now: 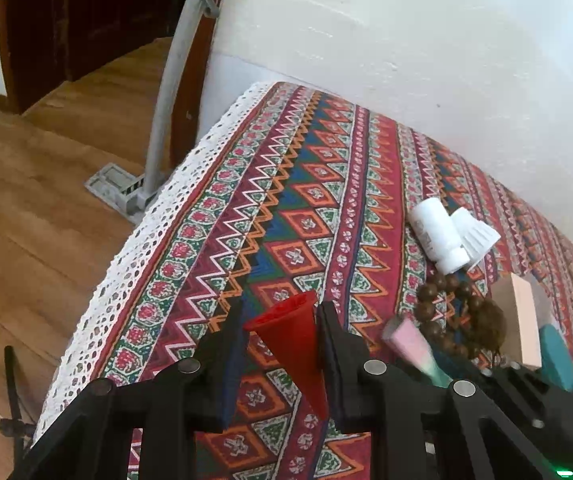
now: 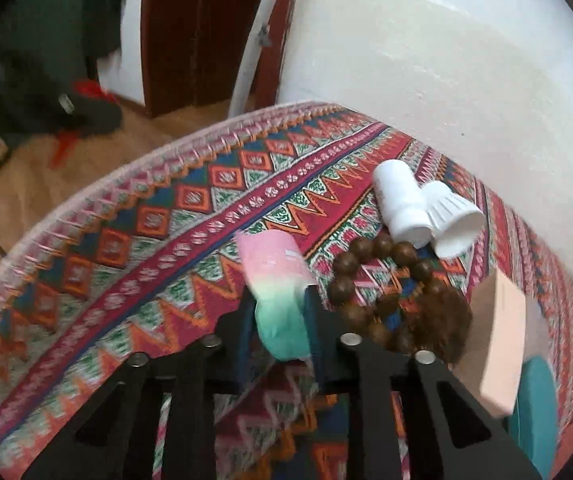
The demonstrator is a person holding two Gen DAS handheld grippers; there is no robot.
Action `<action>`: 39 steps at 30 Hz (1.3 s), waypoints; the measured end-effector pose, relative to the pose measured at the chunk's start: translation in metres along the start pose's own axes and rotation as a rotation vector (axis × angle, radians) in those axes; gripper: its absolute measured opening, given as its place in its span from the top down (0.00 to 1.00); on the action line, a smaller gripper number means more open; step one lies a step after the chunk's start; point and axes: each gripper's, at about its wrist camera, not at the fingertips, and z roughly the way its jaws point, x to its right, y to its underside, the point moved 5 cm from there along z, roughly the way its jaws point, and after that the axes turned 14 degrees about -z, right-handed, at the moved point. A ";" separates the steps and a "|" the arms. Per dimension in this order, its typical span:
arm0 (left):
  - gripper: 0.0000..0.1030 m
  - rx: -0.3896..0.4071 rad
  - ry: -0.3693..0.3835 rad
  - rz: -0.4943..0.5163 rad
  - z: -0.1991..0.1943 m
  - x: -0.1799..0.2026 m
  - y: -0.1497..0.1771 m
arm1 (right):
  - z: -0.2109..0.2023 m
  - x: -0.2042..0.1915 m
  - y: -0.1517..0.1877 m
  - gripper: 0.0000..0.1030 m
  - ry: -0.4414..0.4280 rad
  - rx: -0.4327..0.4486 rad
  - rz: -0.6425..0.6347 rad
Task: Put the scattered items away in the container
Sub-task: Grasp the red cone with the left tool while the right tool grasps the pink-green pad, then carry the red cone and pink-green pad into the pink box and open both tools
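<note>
My left gripper [image 1: 284, 330] is shut on a red cone-shaped funnel [image 1: 292, 340], held above the patterned tablecloth [image 1: 286, 200]. My right gripper [image 2: 280, 308] is shut on a pink-to-green tube [image 2: 276, 280], also lifted over the cloth; the same tube [image 1: 414, 344] shows at the right of the left wrist view. A brown bead bracelet [image 2: 382, 276] with a tassel lies just right of the tube. Two white bottles [image 2: 402, 204] lie beyond the beads. A pink box [image 2: 502, 344] and a teal object [image 2: 538, 412] sit at the right edge.
The table stands against a white wall [image 1: 406, 40]. Its lace-trimmed left edge [image 1: 134, 248] drops to a wooden floor with a grey pipe [image 1: 166, 100] and a dark door. A dark sleeve [image 2: 26, 60] and the other gripper appear upper left in the right wrist view.
</note>
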 end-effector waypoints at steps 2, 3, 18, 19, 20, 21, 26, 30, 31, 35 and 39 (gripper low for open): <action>0.73 0.005 0.007 0.014 -0.007 0.006 0.004 | -0.014 0.001 0.001 0.87 -0.013 0.031 0.021; 0.73 0.007 0.014 0.021 -0.011 0.010 0.007 | -0.029 0.000 0.005 0.88 -0.031 0.052 0.036; 0.73 0.059 0.197 0.240 -0.104 0.143 0.085 | -0.229 0.015 0.067 0.89 0.042 0.291 0.137; 0.73 0.059 0.212 0.264 -0.110 0.154 0.094 | -0.241 0.018 0.070 0.89 0.056 0.305 0.140; 0.73 0.059 0.227 0.288 -0.116 0.165 0.102 | -0.252 0.022 0.073 0.89 0.069 0.319 0.143; 0.73 0.059 0.243 0.311 -0.122 0.176 0.111 | -0.263 0.024 0.076 0.89 0.081 0.331 0.145; 0.72 0.060 0.319 0.430 -0.151 0.232 0.153 | -0.320 0.039 0.099 0.88 0.165 0.380 0.155; 0.72 0.056 0.381 0.528 -0.172 0.277 0.191 | -0.367 0.056 0.128 0.88 0.246 0.407 0.184; 0.72 0.049 0.397 0.552 -0.175 0.289 0.202 | -0.379 0.061 0.136 0.88 0.269 0.414 0.193; 0.72 0.027 0.461 0.636 -0.187 0.339 0.245 | -0.419 0.083 0.167 0.88 0.355 0.439 0.235; 0.72 -0.016 0.523 0.678 -0.191 0.389 0.285 | -0.453 0.107 0.199 0.88 0.435 0.451 0.290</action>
